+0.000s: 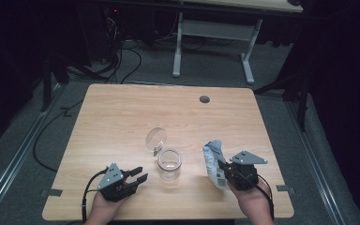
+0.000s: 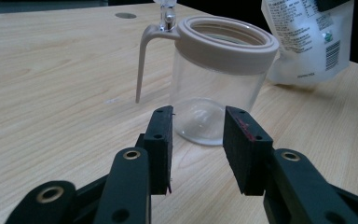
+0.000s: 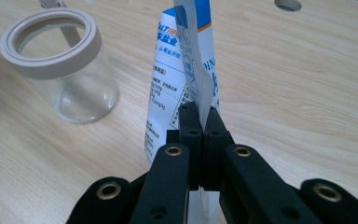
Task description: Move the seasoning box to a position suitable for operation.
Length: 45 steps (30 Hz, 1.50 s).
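**Pouch pinched beside the open jar**

The white and blue pouch (image 3: 186, 60) stands near the front right of the table (image 1: 122, 117), its edge clamped between the closed jaws of the right gripper (image 3: 200, 116). Left of it stands a clear jar (image 1: 169, 164) with its hinged lid (image 1: 156, 138) flipped up. The left gripper (image 2: 198, 126) points at the jar, jaws half open, holding nothing.

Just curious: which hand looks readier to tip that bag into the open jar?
Probably the right: the right gripper is shut on the bag beside the jar. The left gripper is open, holding nothing.
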{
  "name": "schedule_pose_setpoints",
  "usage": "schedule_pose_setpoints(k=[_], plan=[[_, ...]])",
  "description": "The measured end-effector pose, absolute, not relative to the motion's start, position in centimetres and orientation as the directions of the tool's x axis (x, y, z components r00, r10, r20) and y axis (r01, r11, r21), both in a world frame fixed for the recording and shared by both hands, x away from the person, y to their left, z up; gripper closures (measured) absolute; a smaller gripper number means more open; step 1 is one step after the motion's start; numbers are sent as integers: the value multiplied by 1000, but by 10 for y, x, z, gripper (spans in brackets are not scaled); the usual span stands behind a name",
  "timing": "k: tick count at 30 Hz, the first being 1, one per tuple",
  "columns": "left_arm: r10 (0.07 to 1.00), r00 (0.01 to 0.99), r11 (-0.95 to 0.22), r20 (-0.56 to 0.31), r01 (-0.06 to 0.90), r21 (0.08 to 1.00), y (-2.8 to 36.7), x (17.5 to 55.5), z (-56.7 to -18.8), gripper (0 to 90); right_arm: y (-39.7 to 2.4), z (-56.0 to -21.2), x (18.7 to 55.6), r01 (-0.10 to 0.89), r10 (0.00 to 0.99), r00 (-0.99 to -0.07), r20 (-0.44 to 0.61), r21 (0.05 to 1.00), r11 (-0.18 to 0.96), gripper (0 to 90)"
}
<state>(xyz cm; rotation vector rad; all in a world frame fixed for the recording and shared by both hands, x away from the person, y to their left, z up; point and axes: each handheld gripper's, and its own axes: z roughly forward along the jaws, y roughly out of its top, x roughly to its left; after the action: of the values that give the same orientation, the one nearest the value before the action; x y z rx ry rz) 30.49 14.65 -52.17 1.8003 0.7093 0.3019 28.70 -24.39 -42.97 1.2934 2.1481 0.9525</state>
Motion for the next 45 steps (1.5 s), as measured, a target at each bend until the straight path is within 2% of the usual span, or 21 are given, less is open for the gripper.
schedule_pose_setpoints(k=[8,21,34,45], plan=[[594,792,-198,-142,315,928,145,304,-521,630,-236,-417,296,640,869,-492,-47,657,398,900],[595,792,-204,-138,315,927,143,304,-521,631,-235,-407,312,714,847,-531,-23,527,462,900],[591,794,-208,-142,320,925,142,303,-522,622,-230,-395,322,748,836,-547,-36,428,508,900],[581,803,-220,-135,314,923,139,300,-520,602,-226,-400,329,778,832,-553,-43,331,534,900]])
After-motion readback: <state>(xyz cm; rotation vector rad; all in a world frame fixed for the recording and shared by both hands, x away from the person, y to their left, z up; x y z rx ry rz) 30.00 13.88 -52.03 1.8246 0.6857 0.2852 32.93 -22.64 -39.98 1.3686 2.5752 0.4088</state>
